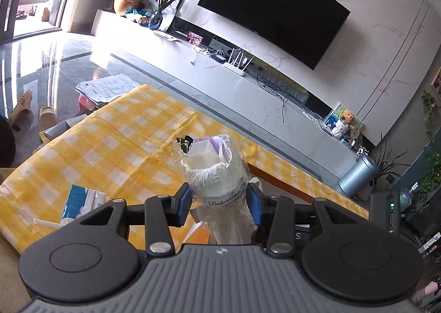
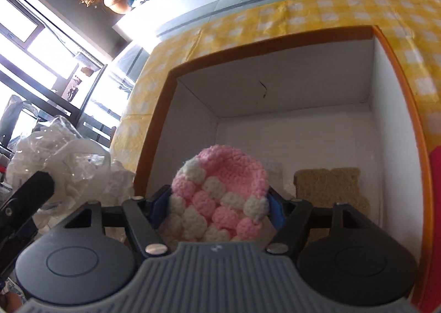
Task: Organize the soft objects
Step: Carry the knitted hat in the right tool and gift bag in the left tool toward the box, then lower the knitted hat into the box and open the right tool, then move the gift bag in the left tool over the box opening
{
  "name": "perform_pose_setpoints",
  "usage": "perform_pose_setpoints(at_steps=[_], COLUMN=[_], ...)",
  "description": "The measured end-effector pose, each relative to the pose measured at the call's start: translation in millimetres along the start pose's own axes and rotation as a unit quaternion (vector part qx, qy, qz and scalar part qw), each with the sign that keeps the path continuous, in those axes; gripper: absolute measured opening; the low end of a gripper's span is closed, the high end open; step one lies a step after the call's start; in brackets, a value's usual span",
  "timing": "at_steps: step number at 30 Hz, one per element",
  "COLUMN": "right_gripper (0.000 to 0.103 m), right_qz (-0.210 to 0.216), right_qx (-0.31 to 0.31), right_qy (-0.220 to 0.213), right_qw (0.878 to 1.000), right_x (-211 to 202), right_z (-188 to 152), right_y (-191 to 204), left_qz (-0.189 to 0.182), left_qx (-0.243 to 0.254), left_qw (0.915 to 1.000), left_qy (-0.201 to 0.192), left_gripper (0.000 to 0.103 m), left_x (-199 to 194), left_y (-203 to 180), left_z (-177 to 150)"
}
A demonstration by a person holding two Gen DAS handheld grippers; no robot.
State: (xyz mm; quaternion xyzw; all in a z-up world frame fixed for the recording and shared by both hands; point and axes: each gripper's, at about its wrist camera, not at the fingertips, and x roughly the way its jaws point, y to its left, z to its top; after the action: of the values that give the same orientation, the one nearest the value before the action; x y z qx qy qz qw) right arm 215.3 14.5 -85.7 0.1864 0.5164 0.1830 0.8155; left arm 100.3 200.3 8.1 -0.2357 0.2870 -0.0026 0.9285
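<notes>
A pink-and-white crocheted piece (image 2: 220, 197) is clamped in the right tool (image 2: 219, 209) above the box (image 2: 275, 45), where a tan item (image 2: 330, 189) already lies. A wrapped bundle (image 1: 217, 178), pinched in the left tool (image 1: 219, 202) over the surface (image 1: 110, 142), is judged still unplaced.

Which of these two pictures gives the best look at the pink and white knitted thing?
The right wrist view. The pink and white crochet piece sits front and centre there, clamped in the right gripper above the open white box. The left wrist view does not show it at all; it shows the left gripper holding a plastic-wrapped bundle.
</notes>
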Motion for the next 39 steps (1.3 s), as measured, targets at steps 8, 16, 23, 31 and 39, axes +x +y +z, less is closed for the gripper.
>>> perform_pose_setpoints(at_steps=[8,16,23,31,39], right_gripper=[0.07,0.075,0.088,0.09,0.09], right_qz=[-0.042,-0.085,-0.037,-0.016,-0.087], right_qx=[-0.038,-0.055,-0.072,-0.066,-0.129], right_qy=[0.0,0.017,-0.001,-0.034,-0.072], right_qw=[0.998,0.995,0.997,0.997,0.985], right_x=[16.0,20.1,4.7,-25.3,-89.3], right_z=[-2.6,-9.1,-8.8,-2.3,-13.9], right_y=[17.9,21.6,23.6,18.2,4.4], left_qz=[-0.014,-0.009,-0.02,-0.054,-0.072], left_qx=[-0.054,-0.065,-0.086,-0.092,-0.074], left_qw=[0.9984,0.9979,0.996,0.9942,0.9944], left_qy=[0.01,0.006,0.009,0.013,0.025], left_gripper=[0.048,0.048,0.048,0.048,0.048], left_x=[2.9,-2.1,-2.1,-0.9,2.5], left_y=[27.7,34.1,42.8,39.1,15.3], left_z=[4.3,7.6,8.3,6.7,1.3])
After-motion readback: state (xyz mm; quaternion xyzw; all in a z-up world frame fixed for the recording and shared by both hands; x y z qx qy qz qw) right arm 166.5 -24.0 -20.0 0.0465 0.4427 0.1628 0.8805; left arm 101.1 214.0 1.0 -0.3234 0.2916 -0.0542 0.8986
